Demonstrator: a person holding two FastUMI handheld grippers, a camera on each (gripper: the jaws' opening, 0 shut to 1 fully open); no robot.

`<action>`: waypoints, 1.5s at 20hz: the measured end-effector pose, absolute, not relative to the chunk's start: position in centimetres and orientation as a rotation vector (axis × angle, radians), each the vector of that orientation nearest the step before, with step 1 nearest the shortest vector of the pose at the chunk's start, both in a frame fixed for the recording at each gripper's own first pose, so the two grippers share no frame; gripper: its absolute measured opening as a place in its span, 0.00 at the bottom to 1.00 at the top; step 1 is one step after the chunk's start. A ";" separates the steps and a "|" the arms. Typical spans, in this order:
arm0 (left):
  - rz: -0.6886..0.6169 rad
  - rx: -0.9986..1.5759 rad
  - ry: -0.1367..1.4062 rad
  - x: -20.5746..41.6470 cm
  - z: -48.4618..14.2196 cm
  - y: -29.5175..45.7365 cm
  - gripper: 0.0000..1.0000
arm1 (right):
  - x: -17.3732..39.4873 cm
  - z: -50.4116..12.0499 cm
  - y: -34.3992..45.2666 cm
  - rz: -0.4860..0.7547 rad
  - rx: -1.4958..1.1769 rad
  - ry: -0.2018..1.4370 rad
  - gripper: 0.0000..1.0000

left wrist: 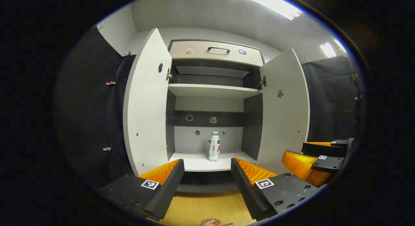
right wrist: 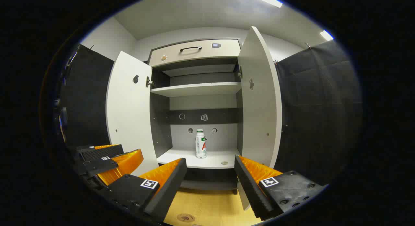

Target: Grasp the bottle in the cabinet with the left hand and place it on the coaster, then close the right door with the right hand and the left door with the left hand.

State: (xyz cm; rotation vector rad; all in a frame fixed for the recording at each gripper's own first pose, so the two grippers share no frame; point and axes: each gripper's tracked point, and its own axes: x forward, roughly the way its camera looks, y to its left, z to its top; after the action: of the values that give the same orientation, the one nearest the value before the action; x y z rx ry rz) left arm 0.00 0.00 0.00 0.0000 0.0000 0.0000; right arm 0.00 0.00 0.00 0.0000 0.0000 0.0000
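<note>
One bottle (left wrist: 214,146) stands upright on the lower shelf (left wrist: 197,162) of the cabinet, near the middle and toward the back wall, well apart from both claws. The cabinet has two doors, both swung wide open: the left door (left wrist: 147,102) and the right door (left wrist: 284,112). There are two shelves inside, the lower one carrying the bottle and an upper shelf (left wrist: 212,90) that is bare. Above them sits one drawer (left wrist: 215,52) with a dark handle.

Two claws are up in front of the cabinet. The left claw (left wrist: 207,179) has its jaws spread wide with nothing between them, and the right claw (right wrist: 210,180) is likewise spread wide and holds nothing. In the left gripper view the right claw shows at the lower right edge; in the right gripper view the left claw shows at the lower left.

Below the claws lies a light wooden counter (right wrist: 207,206). One round coaster (right wrist: 185,217) rests on it, seen at the bottom of the right gripper view. Dark cloth hangs at both sides of the cabinet, the walls and ceiling behind are pale grey, and a ceiling light strip (left wrist: 269,4) glows overhead.

The bottle is white with a white cap and a label showing green and red print; the details are too small to tell.
</note>
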 end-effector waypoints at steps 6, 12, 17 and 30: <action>-0.014 -0.017 -0.015 -0.1 0.3 0.3 0.93 | -0.2 0.5 0.2 -0.005 -0.003 -0.013 0.98; -0.014 -0.002 -0.024 -0.3 0.5 0.7 0.93 | -0.4 0.4 0.8 -0.008 -0.018 -0.010 0.98; -0.027 0.005 -0.014 -0.4 0.1 1.0 0.93 | -0.5 0.3 1.6 -0.011 -0.018 -0.001 0.98; -0.108 0.025 0.006 0.9 -0.5 2.1 0.93 | -2.6 0.1 0.3 -0.161 -0.051 -0.010 0.98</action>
State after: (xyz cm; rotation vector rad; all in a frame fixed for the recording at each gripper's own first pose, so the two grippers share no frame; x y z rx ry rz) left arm 0.90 2.13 -0.55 0.0254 0.0061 -0.1082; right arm -2.55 0.32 0.07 -0.0514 -0.0104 -0.1613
